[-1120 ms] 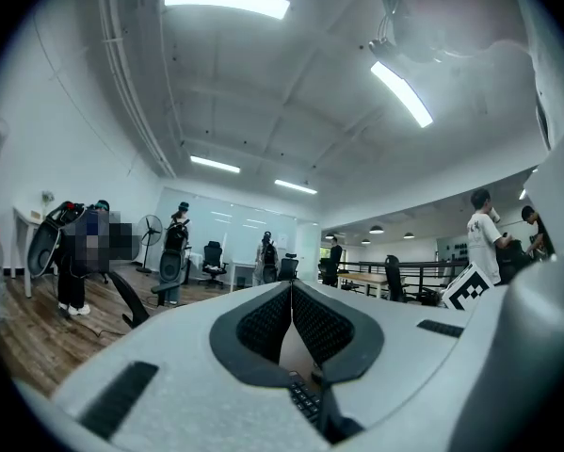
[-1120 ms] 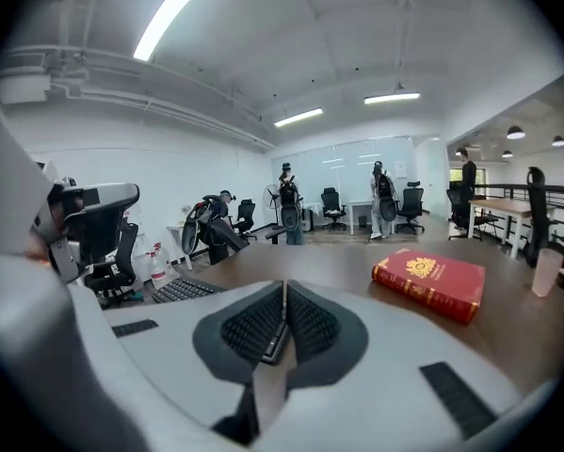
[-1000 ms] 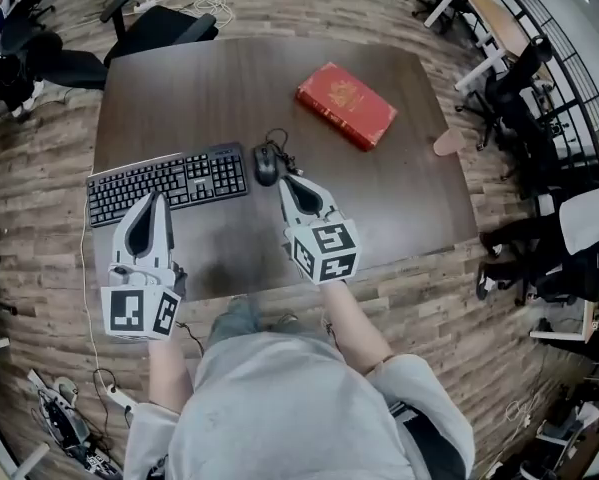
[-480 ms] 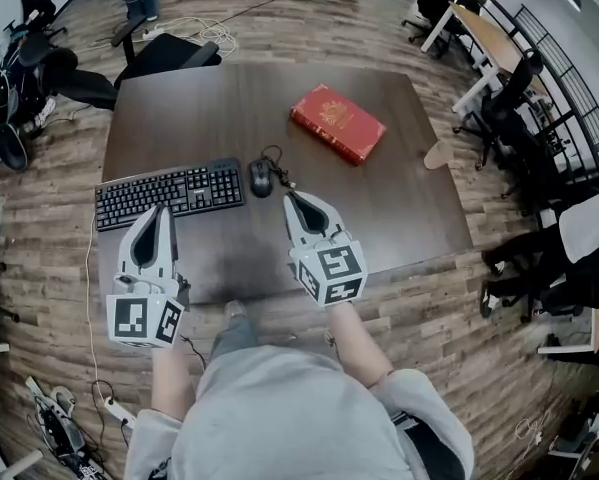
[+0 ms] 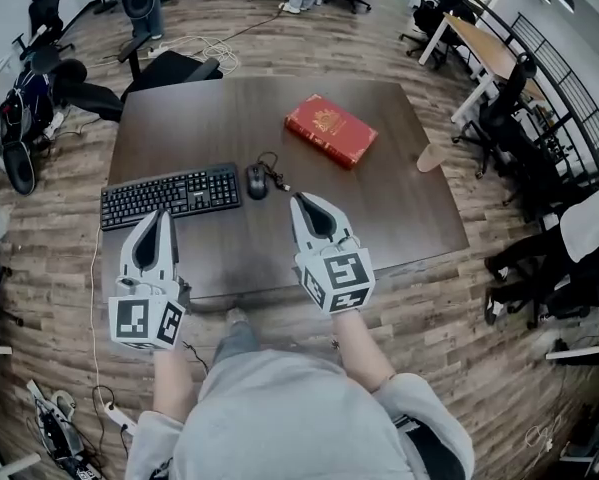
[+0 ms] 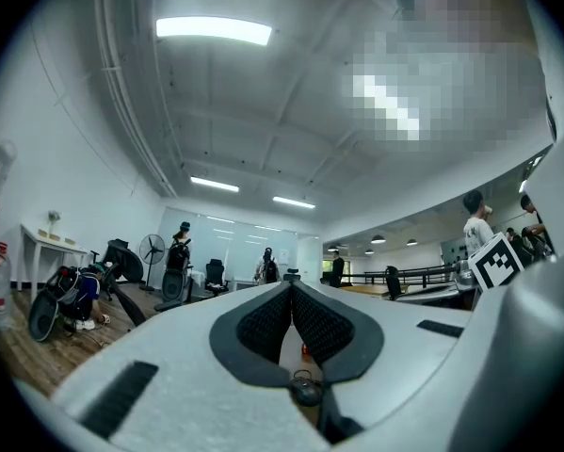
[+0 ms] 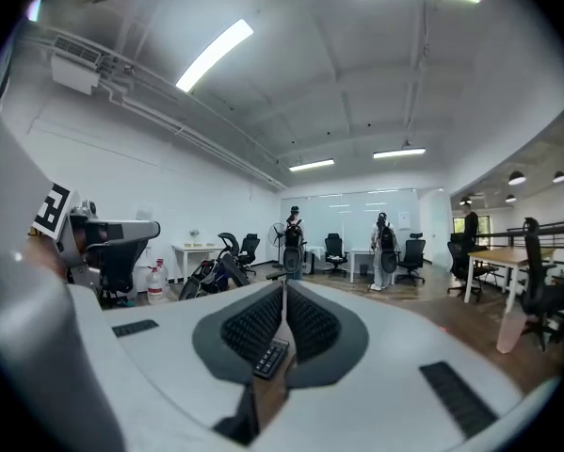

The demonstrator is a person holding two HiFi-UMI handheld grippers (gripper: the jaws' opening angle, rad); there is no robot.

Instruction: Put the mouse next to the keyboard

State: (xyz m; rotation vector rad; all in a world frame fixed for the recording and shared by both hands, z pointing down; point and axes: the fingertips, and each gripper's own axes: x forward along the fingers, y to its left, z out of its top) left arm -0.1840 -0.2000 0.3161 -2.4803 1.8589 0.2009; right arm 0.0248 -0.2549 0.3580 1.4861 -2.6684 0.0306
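Nearest, the white left gripper (image 5: 157, 214) and white right gripper (image 5: 307, 201), jaws clenched together on nothing (both over the dark brown wooden table (image 5: 219, 108)). Beyond, the small black corded mouse (image 5: 257, 181) lies just beside the flat black keyboard (image 5: 171, 195), at its right end; farthest, a red hardback book (image 5: 330, 130).

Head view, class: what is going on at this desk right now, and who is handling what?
A person holds a gripper in each hand over the near edge of the table. The left gripper and right gripper are both shut and empty, touching nothing. The mouse lies just right of the keyboard; a red book sits farther back.
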